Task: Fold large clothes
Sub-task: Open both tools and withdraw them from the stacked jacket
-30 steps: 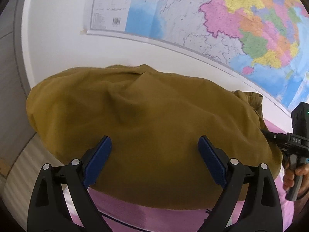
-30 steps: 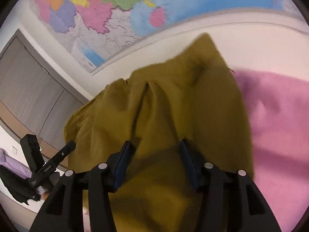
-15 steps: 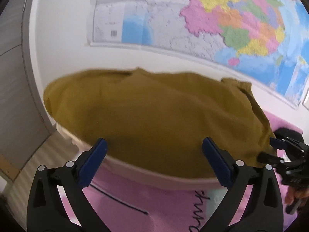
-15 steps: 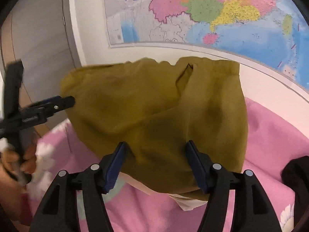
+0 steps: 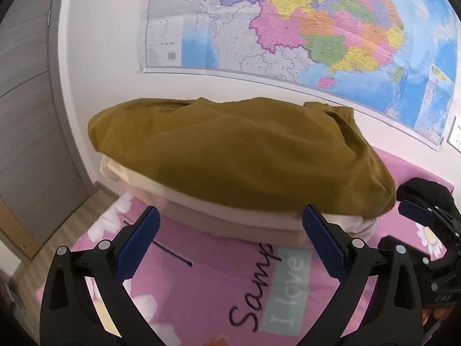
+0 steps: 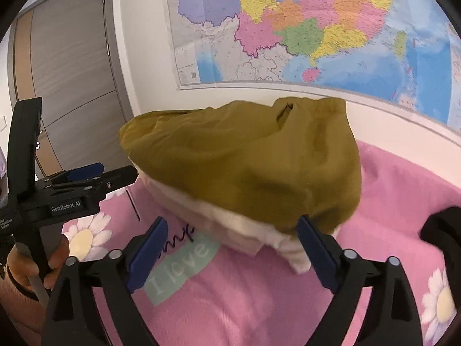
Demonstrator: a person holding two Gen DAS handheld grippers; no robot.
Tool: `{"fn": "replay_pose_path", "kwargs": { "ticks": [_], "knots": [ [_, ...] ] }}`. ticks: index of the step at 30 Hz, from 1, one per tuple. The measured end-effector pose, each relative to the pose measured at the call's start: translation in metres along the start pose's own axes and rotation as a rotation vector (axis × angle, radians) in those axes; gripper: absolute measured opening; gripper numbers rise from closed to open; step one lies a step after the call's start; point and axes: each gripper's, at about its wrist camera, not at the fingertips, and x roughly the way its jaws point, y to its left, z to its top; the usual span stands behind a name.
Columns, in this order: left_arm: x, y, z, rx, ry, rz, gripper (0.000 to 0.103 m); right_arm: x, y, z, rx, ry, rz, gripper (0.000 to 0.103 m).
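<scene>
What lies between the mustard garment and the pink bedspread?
Folded cream clothes, stacked under the mustard garment on the pink bedspread; both wrist views show it.

Black garment (image 6: 443,230) cut off by frame edge.

Mustard on cream on pink

A mustard-brown garment (image 5: 236,158) tops cream folded clothes (image 6: 247,230); the bed's pink cover (image 5: 207,285) carries white daisies, black script and a pale teal label. Multicoloured wall map (image 6: 288,23); blue pads on black hand-held grippers; black cloth (image 5: 423,190).
</scene>
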Motion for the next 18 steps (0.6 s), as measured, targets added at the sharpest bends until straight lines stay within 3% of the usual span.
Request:
{"fn": "replay_pose_path", "kwargs": {
  "ticks": [3,18],
  "knots": [
    [-0.008,-0.008,-0.009,-0.003,0.004,0.020,0.098,-0.011,0.002,-0.010,-0.004,-0.013,-0.021,0.097],
    [-0.041,-0.039,-0.054,0.001,0.057,0.076,0.098,-0.046,0.011,-0.049,0.028,-0.013,-0.063,0.097]
  ]
}}
